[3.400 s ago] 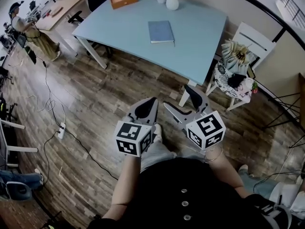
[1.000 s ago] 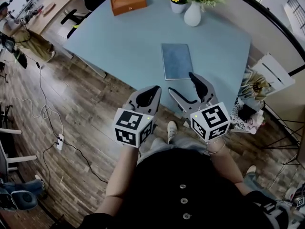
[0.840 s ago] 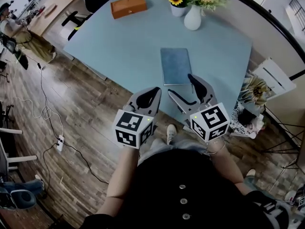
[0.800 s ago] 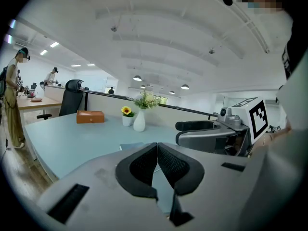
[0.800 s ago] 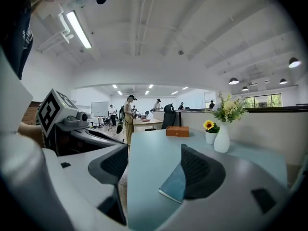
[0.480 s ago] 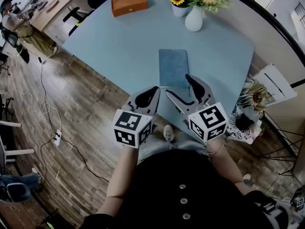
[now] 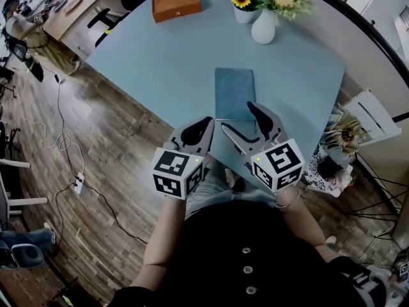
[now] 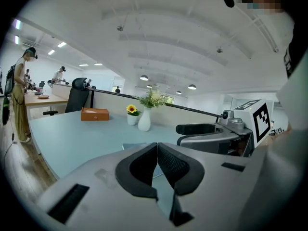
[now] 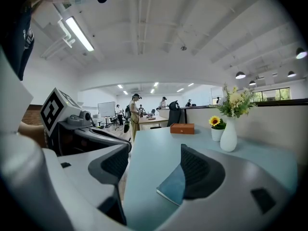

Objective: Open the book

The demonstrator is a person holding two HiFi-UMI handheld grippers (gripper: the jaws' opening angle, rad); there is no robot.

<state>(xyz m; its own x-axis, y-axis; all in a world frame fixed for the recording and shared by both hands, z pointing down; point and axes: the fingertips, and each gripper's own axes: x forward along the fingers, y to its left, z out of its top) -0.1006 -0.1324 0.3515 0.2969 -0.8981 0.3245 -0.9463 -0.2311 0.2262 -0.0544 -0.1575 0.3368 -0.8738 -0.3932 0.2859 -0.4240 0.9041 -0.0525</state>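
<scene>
A closed blue-grey book [image 7: 234, 93] lies flat on the light blue table [image 7: 160, 62], near its front edge. My right gripper [image 7: 241, 120] hangs open just short of the book's near end, nothing between its jaws. In the right gripper view the book [image 9: 173, 185] shows partly behind the right-hand jaw. My left gripper [image 7: 200, 126] is shut and empty, held at the table's front edge left of the book. In the left gripper view the gripper [image 8: 157, 145] has its pads meeting, and the book [image 8: 134, 147] peeks out just above them.
A white vase of flowers [image 7: 264, 26] and a small sunflower pot [image 7: 242, 5] stand at the table's far side, an orange box [image 7: 176, 5] at the far left. A white chair with bags [image 7: 348, 133] is on the right. People stand at desks on the far left [image 7: 22, 24].
The person has walked up to the table, so the book and table now lie close under the grippers. Both grippers kept their pose: the right open, the left shut.
</scene>
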